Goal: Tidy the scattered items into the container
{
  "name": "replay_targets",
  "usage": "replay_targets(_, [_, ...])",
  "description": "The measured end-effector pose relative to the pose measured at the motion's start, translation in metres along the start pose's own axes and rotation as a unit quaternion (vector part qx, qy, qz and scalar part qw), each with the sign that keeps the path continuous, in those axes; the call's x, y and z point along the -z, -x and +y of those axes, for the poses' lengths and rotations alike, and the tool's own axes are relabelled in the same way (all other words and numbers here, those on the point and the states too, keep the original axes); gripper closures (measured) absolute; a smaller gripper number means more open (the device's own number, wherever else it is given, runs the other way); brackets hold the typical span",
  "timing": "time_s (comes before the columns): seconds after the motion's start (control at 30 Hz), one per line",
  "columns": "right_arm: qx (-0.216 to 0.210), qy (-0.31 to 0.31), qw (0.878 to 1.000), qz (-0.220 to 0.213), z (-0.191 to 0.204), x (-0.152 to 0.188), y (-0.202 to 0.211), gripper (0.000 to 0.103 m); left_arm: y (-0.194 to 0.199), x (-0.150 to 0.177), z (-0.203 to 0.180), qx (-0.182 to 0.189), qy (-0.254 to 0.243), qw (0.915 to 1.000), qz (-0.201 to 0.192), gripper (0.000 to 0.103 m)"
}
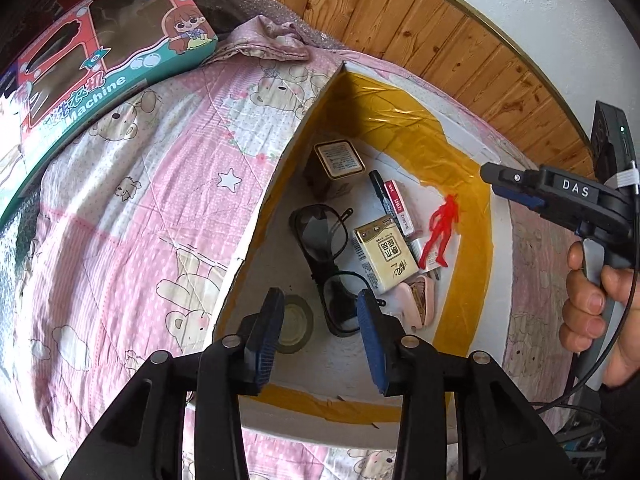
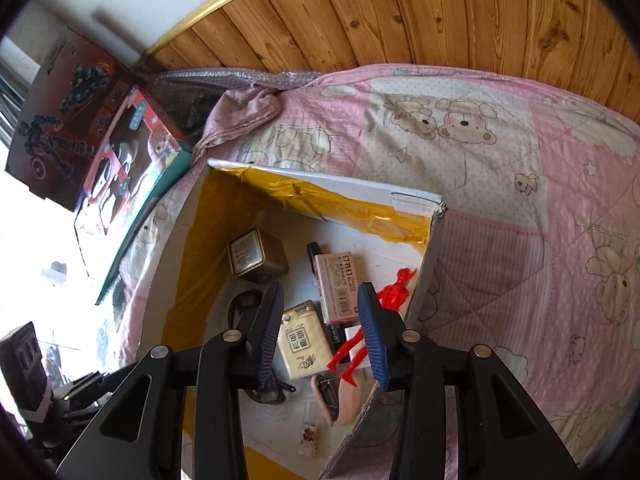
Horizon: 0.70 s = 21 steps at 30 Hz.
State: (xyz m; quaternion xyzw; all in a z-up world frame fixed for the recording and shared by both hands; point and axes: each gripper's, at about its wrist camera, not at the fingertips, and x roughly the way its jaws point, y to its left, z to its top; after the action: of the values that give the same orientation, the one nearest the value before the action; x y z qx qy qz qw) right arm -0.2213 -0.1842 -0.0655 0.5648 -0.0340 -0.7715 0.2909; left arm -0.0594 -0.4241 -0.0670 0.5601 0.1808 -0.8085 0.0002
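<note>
**Both claws hang open over the loaded box**

Left gripper (image 1: 320, 320) first: black plastic arms, two ribbed blue pads spread wide, nothing between them. Same on the right gripper (image 2: 322, 320), jaws apart and empty, its handle held by a bare hand (image 1: 596, 304) off to the left claw's right.

Below both sits the cardboard box (image 1: 500, 240), white walls lined inside with shiny, crinkled yellow tape. The scattered items lie on its floor. Straight ahead of the left claw's pads lie the black-framed glasses (image 1: 320, 236), one lens just beyond the right pad. Peeking out beside the left pad is a roll of clear tape (image 1: 296, 322). Further ahead stands a squarish gold tin (image 1: 338, 160). To the right of the glasses rests a cream tissue pack (image 1: 384, 254), a pink stapler (image 1: 420, 300) beside it, then a pink staple box (image 1: 400, 210) lying against a black marker (image 1: 378, 186).

Over on the right claw's view, the red plastic figure (image 2: 394, 286) leans against the box wall, partly behind the right pad, with the tissue pack showing between the pads.

All around, the box rests on a quilted pink bedcover (image 2: 520, 220) printed with bears. Beyond it runs knotty wooden panelling (image 2: 400, 12), and a toy washing-machine carton (image 1: 100, 52) lies far off to the left claw's upper left.
</note>
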Motion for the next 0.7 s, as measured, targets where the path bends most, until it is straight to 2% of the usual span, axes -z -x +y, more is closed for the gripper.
replay_targets(0.3, [0.002, 0.052, 0.999, 0.007, 0.021, 0.029, 0.019, 0.061, 0.015, 0.001, 0.003, -0.008, -0.002, 0.9999, -0.006, 0.063])
replay_targets(0.57, [-0.002, 0.101, 0.995, 0.027, 0.053, 0.07, 0.035, 0.06, 0.029, 0.005, -0.016, -0.019, -0.027, 0.9994, -0.013, 0.063])
replay_targets(0.7, [0.015, 0.13, 0.991, 0.038, 0.068, 0.09, 0.041, 0.059, 0.041, 0.01, -0.027, -0.012, -0.034, 0.9991, -0.021, 0.063])
